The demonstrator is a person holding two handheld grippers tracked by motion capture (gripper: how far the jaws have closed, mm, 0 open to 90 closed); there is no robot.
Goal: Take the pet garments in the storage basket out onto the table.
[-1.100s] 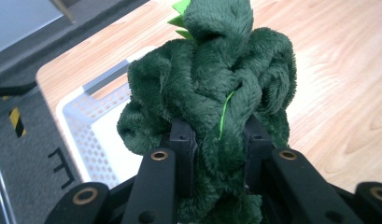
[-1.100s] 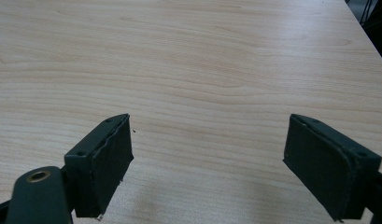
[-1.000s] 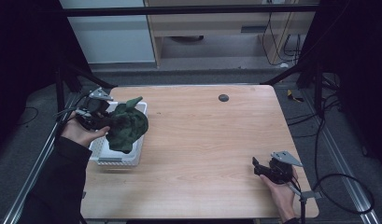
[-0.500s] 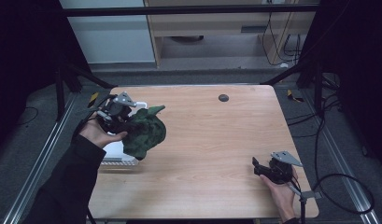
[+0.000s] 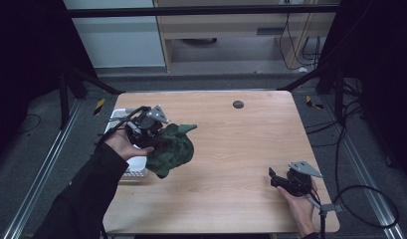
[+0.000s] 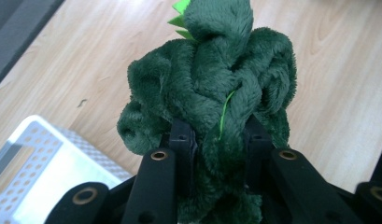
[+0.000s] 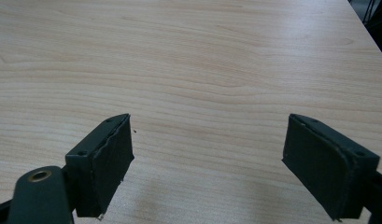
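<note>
1. My left gripper (image 5: 158,133) is clamped on a dark green plush toy (image 5: 172,148), and I hold it in the air above the left part of the surface (image 5: 241,149), just beside the white perforated basket (image 5: 136,164). In the left gripper view the pile bulges out between the two jaws, so the grip sits on a bunched fold of the body.
2. The toy (image 6: 212,88) looks soft and light. It squashes under the jaws, sags below them and has no stiff part to lean on. I judge it will not slip easily, because the fur is thick, but it will flop and swing when I move.
3. The best hold seems to be where I have it, deep in the thick middle. The bright green felt spikes (image 6: 179,21) at the top are thin and would pull free.
4. My right gripper (image 7: 207,158) rests low near the right front corner, jaws spread wide, with nothing between them but bare wood.
5. A small dark round disc (image 5: 238,104) lies near the far edge, well apart. Nothing stands between the toy and the open middle.
</note>
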